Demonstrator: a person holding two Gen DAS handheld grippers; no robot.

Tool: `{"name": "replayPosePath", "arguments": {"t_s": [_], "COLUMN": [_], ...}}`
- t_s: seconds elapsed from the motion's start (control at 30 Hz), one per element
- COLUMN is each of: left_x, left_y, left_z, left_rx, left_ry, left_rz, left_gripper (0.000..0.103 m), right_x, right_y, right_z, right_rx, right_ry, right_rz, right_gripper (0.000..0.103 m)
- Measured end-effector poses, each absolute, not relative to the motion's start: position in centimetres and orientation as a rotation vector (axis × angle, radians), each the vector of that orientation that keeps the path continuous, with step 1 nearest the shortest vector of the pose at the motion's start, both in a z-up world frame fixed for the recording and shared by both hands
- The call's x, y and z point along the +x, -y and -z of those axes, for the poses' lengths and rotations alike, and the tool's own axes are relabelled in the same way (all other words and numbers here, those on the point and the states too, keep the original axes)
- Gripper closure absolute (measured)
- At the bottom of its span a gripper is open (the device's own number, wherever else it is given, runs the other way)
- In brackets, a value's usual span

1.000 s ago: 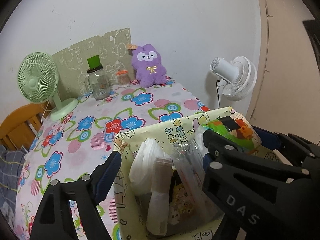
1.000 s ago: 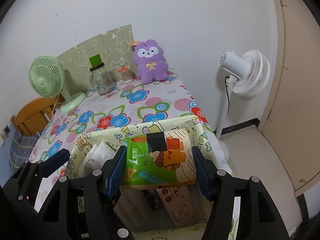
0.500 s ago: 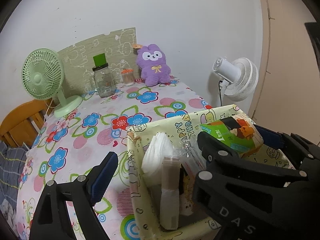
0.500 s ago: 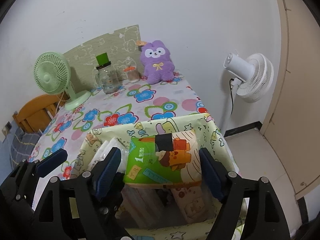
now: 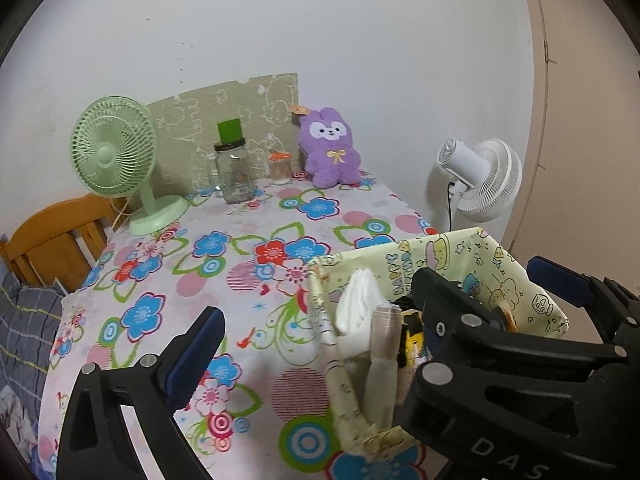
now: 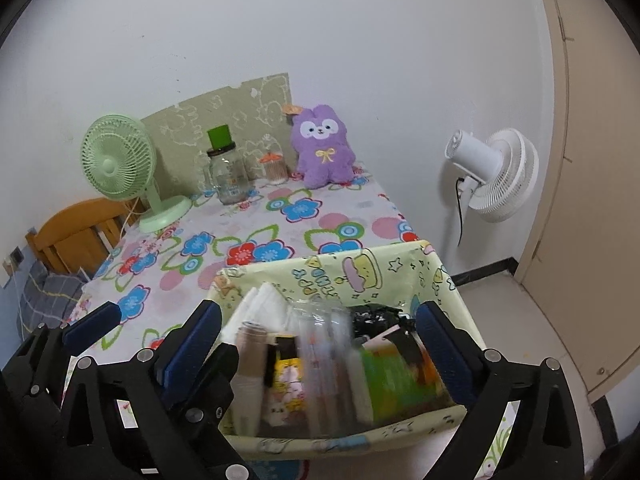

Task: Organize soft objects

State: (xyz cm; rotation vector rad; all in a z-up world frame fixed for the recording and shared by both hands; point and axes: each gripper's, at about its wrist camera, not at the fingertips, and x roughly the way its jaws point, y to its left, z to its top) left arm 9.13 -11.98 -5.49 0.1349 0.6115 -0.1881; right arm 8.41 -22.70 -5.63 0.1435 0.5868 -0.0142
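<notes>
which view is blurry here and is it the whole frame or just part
Right wrist view: only the packs inside the fabric bin smear, notably the green pack between the open right claw; plush and fans stay sharp. Left wrist view: sharp throughout, with fisheye bending of the door frame and dark corners.

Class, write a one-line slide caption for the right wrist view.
Open right claw above the yellow fabric bin, green pack dropped inside among other soft items.
</notes>
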Motion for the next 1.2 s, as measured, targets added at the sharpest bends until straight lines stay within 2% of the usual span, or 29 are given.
{"name": "replayPosePath", "arguments": {"t_s": [1.2], "left_x": [2.9], "left_y": [-0.3], "left_z": [2.1], "left_rx": [0.062], "left_ry": [-0.490], "left_rz": [0.031], "left_gripper": [0.000], "right_x": [2.4], "right_y": [13.8], "right_z": [1.6], "right_rx": [0.062], "right_ry": [-0.431], "right_rz": [-0.022], "right_gripper": [0.001]}}
